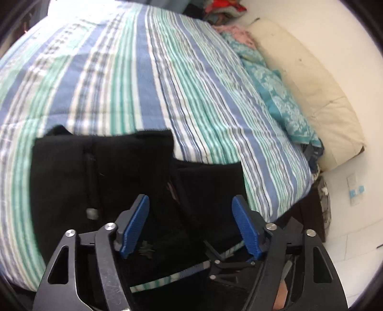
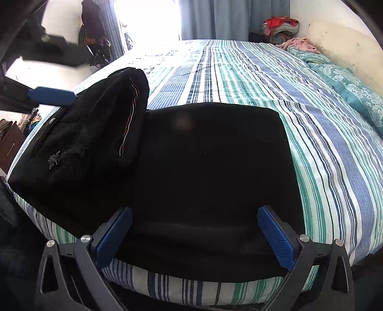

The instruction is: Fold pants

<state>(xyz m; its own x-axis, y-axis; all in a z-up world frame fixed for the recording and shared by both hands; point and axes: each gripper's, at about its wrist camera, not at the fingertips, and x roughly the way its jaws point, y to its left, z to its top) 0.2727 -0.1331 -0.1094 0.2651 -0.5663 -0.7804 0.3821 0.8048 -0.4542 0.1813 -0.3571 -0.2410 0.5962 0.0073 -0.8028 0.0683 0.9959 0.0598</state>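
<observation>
Pants (image 2: 210,167), soft black fabric, rumpled fold

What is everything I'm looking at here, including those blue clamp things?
Black fabric pants: one, black, spread at the near edge of the bed, one part bunched up on the left.
Striped bedspread: one, blue, green and white, covering the bed.
Teal patterned cloth: one, teal and white, along the bed's far side by the wall.
Cream pillow: one, cream, against the white wall.
Pink cloth: one, pink, crumpled at the bed's far corner.
Heap of clothes: one pile, red and mixed colours, beyond the bed.
Blue curtain: one, blue, beside the bright window.
Left gripper: one, black with blue pads, jaws open over the pants.
Right gripper: one, same colours, jaws open over the pants.
</observation>
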